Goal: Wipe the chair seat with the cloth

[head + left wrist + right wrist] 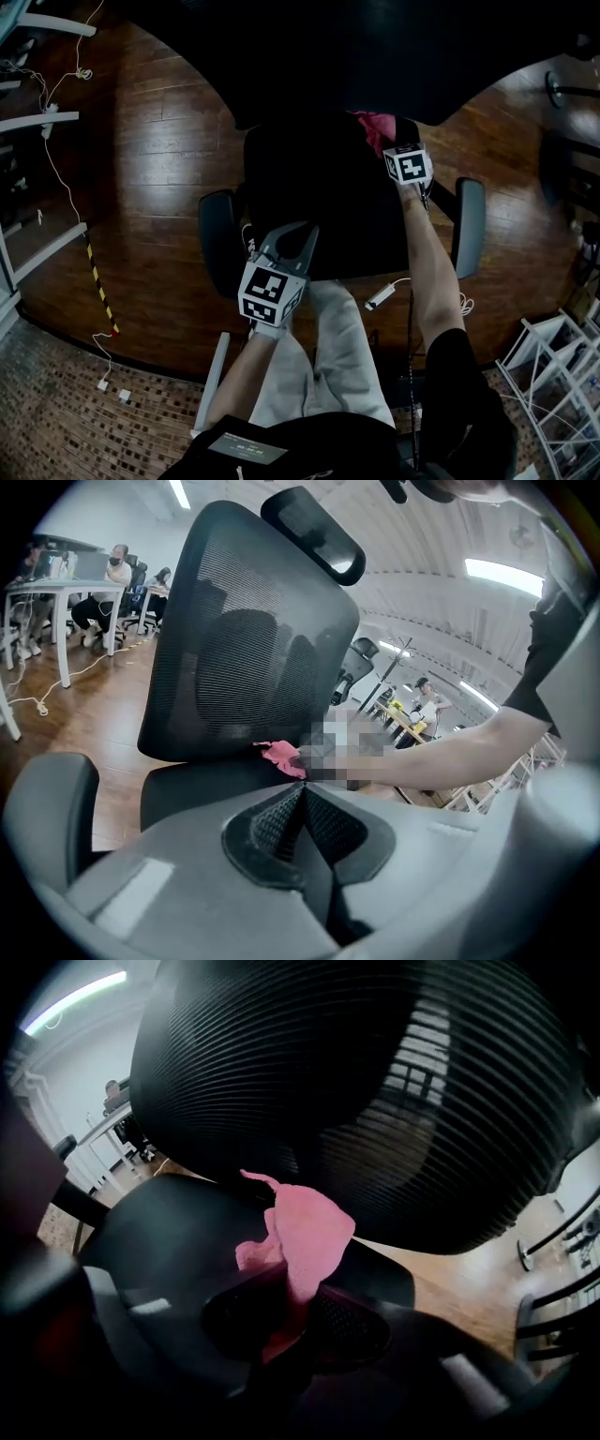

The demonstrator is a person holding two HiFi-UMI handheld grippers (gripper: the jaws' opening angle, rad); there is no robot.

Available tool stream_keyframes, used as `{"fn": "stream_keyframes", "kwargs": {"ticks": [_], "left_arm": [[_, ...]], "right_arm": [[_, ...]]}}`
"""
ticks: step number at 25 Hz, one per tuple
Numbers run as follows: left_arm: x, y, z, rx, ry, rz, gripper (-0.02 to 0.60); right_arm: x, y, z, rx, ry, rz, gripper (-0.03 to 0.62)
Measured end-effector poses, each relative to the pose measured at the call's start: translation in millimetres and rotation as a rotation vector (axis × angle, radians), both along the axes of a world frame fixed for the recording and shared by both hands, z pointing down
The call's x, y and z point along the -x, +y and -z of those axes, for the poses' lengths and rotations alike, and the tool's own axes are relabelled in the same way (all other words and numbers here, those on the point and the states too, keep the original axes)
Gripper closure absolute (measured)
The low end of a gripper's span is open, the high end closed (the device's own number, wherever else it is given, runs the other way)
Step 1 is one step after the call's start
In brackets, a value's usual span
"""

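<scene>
The black office chair's seat [319, 206] lies below me, its mesh backrest [244, 639] upright behind it. A pink cloth [375, 127] rests at the seat's back right, by the backrest's base. My right gripper [392, 141] is shut on this cloth [305, 1232], which bunches out past the jaws [286, 1312] onto the seat [178, 1232]. My left gripper [298, 232] hovers over the seat's front edge, shut with nothing in it [302, 803]. From there the cloth [281, 757] shows well ahead of it.
Armrests [217, 234] [469, 225] flank the seat and the headrest [314, 532] tops the backrest. The wooden floor [141, 187] carries cables, a white adapter [380, 298] and white table legs [47, 122]. A white rack [553, 375] stands at lower right. People sit at desks [66, 592] far off.
</scene>
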State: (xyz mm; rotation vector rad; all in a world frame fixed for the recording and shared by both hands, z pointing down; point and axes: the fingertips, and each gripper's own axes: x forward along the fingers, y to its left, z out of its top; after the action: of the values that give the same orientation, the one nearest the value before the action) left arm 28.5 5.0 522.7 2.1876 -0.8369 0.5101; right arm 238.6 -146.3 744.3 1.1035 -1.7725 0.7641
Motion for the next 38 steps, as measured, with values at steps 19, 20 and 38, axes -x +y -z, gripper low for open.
{"fn": "stream_keyframes", "kwargs": {"ticks": [19, 20, 38], "left_arm": [[25, 20, 14, -0.017, 0.021, 0.012, 0.592], [27, 21, 14, -0.018, 0.021, 0.011, 0.592], [66, 39, 20, -0.019, 0.024, 0.049, 0.592]], "right_arm": [[-77, 37, 23, 0.017, 0.269, -0.2, 0.53], [-69, 39, 20, 0.02, 0.252, -0.197, 0.53], [185, 67, -6, 0.046, -0.066, -0.011, 0.53]]}}
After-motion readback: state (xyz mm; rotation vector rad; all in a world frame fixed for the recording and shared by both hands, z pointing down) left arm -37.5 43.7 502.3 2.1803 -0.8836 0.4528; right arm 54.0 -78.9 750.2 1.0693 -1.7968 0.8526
